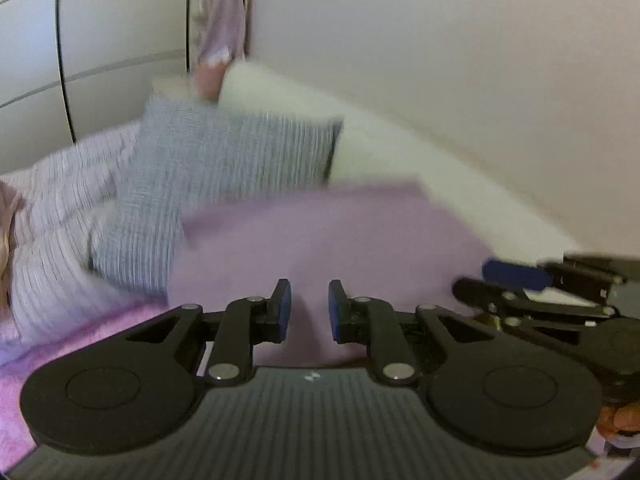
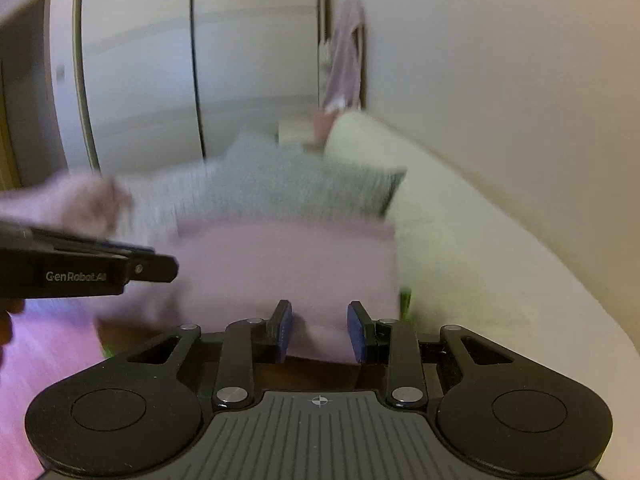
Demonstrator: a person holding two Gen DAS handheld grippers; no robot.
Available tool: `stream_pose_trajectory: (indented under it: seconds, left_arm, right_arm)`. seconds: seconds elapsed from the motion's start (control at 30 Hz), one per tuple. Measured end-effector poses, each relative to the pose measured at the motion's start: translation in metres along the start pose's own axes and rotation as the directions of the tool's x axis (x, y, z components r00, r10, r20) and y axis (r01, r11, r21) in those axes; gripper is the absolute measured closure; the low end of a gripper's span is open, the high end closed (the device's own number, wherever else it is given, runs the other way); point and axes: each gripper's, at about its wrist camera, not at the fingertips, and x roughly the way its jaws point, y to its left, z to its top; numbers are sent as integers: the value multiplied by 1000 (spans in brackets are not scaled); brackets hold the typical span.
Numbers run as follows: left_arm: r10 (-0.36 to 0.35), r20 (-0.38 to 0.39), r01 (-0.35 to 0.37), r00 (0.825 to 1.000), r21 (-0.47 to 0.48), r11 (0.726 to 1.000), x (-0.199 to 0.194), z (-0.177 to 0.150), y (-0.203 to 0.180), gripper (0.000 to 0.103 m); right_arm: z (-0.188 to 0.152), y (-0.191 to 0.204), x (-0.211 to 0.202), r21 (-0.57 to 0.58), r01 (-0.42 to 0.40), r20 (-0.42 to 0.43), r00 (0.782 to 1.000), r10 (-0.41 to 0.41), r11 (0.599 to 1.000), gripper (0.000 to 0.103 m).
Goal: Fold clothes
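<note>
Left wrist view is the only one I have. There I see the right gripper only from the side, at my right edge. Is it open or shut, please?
Observer: It is open. In the right wrist view the right gripper has the near edge of the folded lilac cloth between its fingers.
Operator: Is anything under this cloth?
Observer: Yes, something bright green shows at its right edge. I cannot tell what it is.
Operator: How does my gripper look from there?
Observer: The left gripper shows from the side, by the cloth's left part.
</note>
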Motion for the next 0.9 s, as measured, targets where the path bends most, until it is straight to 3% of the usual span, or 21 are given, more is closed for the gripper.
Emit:
stream_pose_trajectory:
  seconds: [0.1, 0.3, 0.37, 0.43, 0.5, 0.73, 0.9]
  left_arm:
    - [22, -2, -22, 1000, -25, 999, 10, -9, 1, 85]
    - [37, -31, -38, 999, -28, 999, -8, 3, 0, 83]
    - [40, -42, -42, 998, -31, 999, -24, 5, 0, 77]
    - [55, -58, -56, 997, -24, 998, -42, 5, 0, 69]
    - [57, -71, -59, 996, -19, 998, -63, -1, 0, 61]
    - [79, -133, -82, 988, -23, 996, -124, -39, 2, 51]
    - [54, -147, -61, 988, -43, 997, -174, -73, 10, 45]
  right_arm:
    - [-12, 4, 8, -25, 6, -4, 1000, -6, 1000, 75]
    - [2, -2, -8, 16, 19, -31, 999, -19, 1000, 74]
    - [8, 1, -19, 53, 22, -33, 999, -20, 998, 66]
    - [12, 2, -35, 94, 16, -44, 999, -12, 995, 44]
    - [12, 5, -52, 127, 8, -49, 999, -1, 992, 40]
    - [-1, 26, -107, 234, 2, -147, 989, 33, 972, 38]
    - [-20, 48, -153, 263, 16, -187, 982, 35, 965, 38]
